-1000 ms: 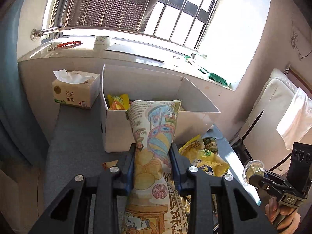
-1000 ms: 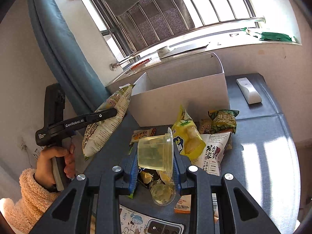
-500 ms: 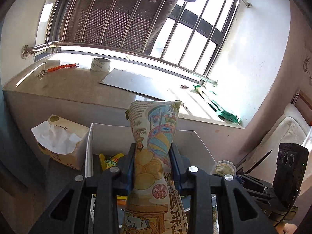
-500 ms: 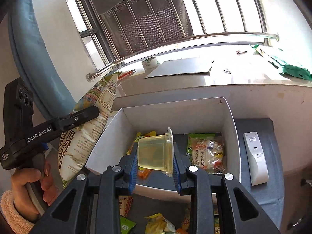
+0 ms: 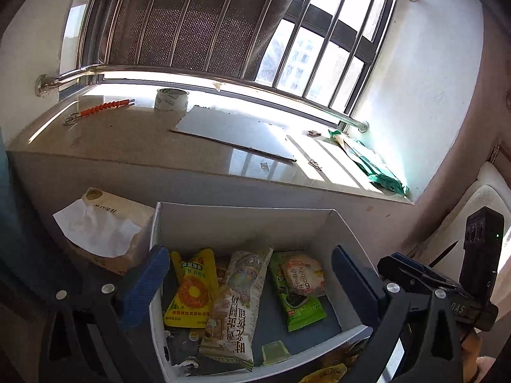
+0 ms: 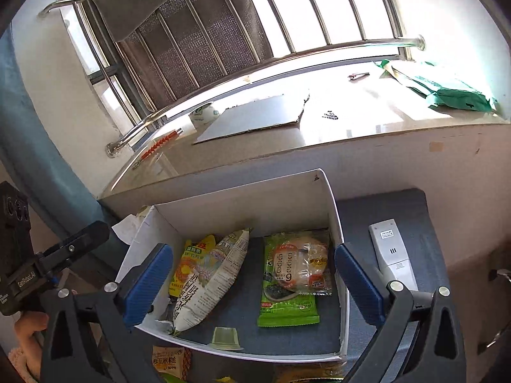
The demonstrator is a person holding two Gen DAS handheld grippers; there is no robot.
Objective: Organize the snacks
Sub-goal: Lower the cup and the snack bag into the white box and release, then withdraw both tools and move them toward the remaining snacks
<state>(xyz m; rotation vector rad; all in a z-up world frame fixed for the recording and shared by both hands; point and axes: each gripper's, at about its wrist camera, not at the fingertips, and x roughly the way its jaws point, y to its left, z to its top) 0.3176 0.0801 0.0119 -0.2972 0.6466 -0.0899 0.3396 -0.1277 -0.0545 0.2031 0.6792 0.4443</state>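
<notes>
lying below both tools (image 5: 252,284) (image 6: 254,282): snacks (image 6: 210,277), apparently boxed

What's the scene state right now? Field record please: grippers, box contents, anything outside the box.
left gripper: jaws wide open, empty, above box
right gripper: jaws wide open, empty, above box
white box: open top, on grey surface
in box: long chip bag, yellow pouch, green seaweed pack, round cake pack, jelly cup
outside box: tissue box on its left, white remote on its right, loose snack packet in front
</notes>
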